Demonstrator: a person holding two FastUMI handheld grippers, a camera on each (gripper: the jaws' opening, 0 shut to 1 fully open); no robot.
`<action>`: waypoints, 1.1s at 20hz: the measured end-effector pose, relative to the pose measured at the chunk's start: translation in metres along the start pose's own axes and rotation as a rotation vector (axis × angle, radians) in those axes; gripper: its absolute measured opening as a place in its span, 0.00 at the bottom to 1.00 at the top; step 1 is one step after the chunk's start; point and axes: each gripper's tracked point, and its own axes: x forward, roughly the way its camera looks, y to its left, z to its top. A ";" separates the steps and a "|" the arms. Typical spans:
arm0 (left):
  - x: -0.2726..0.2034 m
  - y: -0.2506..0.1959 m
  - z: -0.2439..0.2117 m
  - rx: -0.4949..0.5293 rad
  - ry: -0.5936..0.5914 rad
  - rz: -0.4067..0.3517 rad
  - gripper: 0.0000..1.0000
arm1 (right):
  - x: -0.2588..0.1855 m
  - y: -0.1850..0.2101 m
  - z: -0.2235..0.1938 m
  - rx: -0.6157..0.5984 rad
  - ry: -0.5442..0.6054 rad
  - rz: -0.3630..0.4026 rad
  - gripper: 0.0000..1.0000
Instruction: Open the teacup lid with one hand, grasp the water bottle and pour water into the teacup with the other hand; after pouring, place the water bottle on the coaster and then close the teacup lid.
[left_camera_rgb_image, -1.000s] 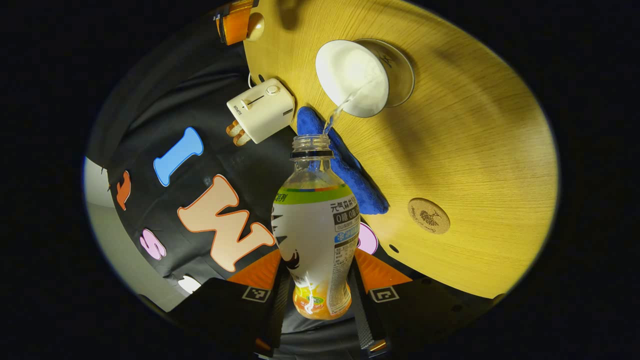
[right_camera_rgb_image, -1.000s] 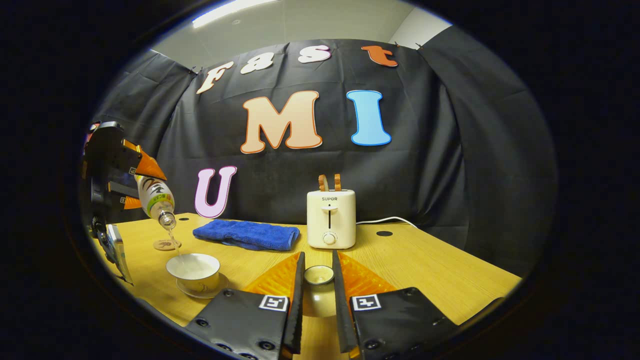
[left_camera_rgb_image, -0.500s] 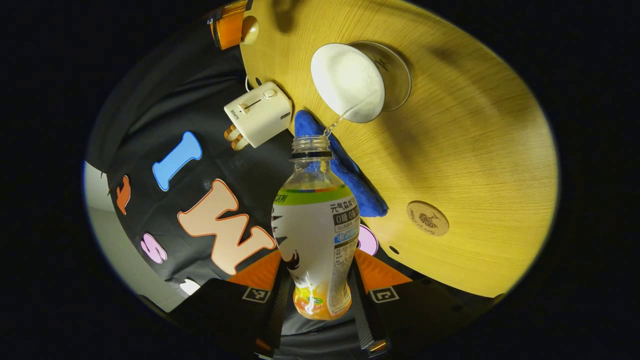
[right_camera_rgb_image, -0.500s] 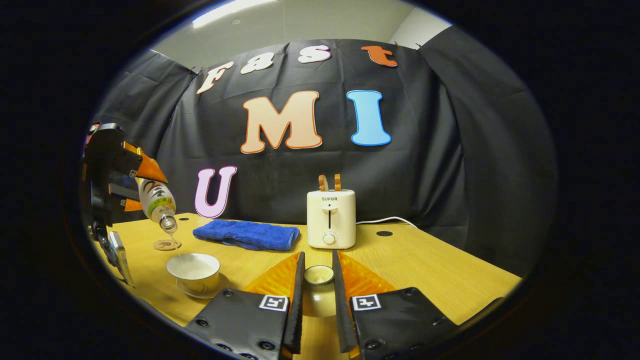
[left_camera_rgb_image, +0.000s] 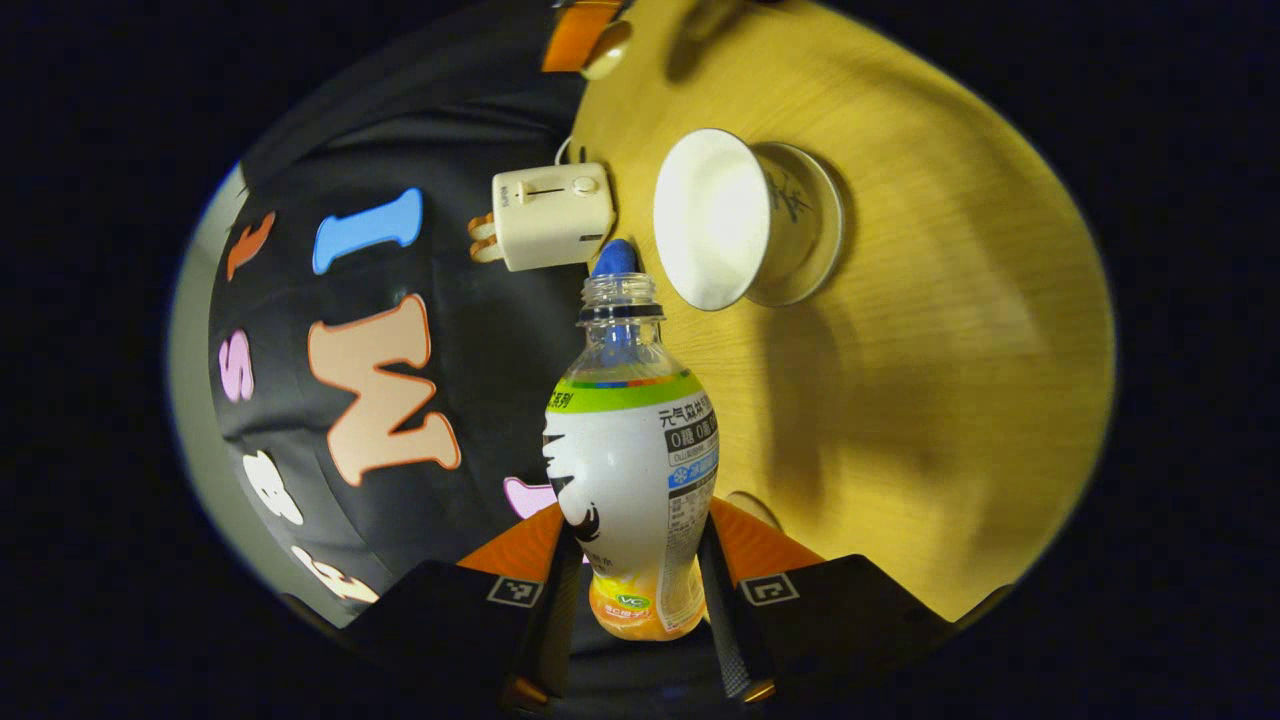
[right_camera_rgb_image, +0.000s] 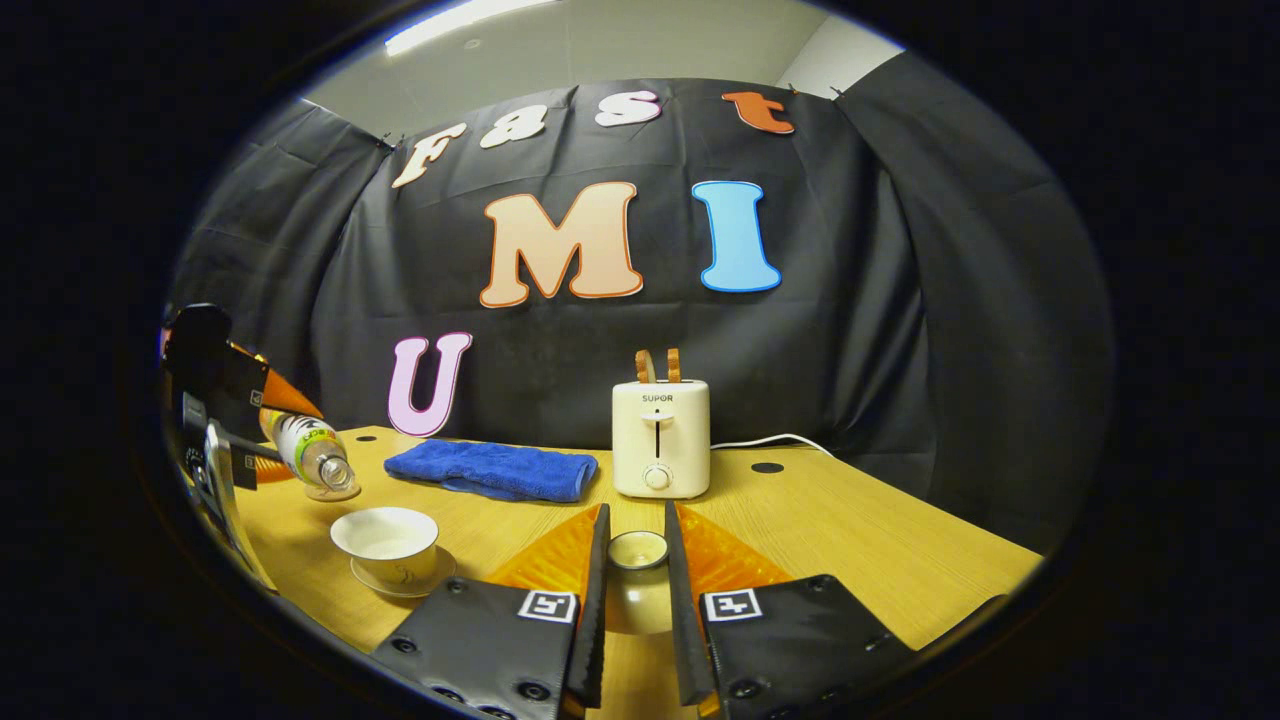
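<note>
Your water bottle (left_camera_rgb_image: 632, 470) sits centre-bottom of the left gripper view, uncapped, clamped between the left gripper (left_camera_rgb_image: 632, 600) fingers. The open teacup (left_camera_rgb_image: 722, 220) on its saucer (left_camera_rgb_image: 812, 235) lies upper centre. Your right gripper (right_camera_rgb_image: 634, 610) pinches the teacup lid (right_camera_rgb_image: 637, 549) at lower centre — toaster (right_camera_rgb_image: 660, 437) and blue towel (right_camera_rgb_image: 490, 470) behind it.

A wooden table (right_camera_rgb_image: 830, 520) with a pale yellow grain fills the lower part of the right gripper view, and black cloth (right_camera_rgb_image: 880, 330) hangs in folds behind it as the booth's wall. Above the cloth a light grey ceiling (right_camera_rgb_image: 600, 45) carries a bright strip light (right_camera_rgb_image: 460, 22) near its left end. Toward the back of the table a cream toaster (right_camera_rgb_image: 660, 438) stands upright, its white cord (right_camera_rgb_image: 765, 440) trailing right, with a folded blue towel (right_camera_rgb_image: 492, 470) lying just left of it.
</note>
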 end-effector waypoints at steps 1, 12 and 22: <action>0.001 -0.002 0.003 -0.097 -0.031 0.008 0.58 | 0.000 0.000 0.000 0.000 0.000 0.000 0.32; -0.011 0.054 -0.047 -1.054 -0.229 0.223 0.55 | 0.000 0.000 0.000 -0.001 0.000 -0.002 0.32; 0.004 0.075 -0.078 -1.533 -0.363 0.288 0.55 | 0.000 -0.001 0.000 -0.002 0.001 -0.003 0.32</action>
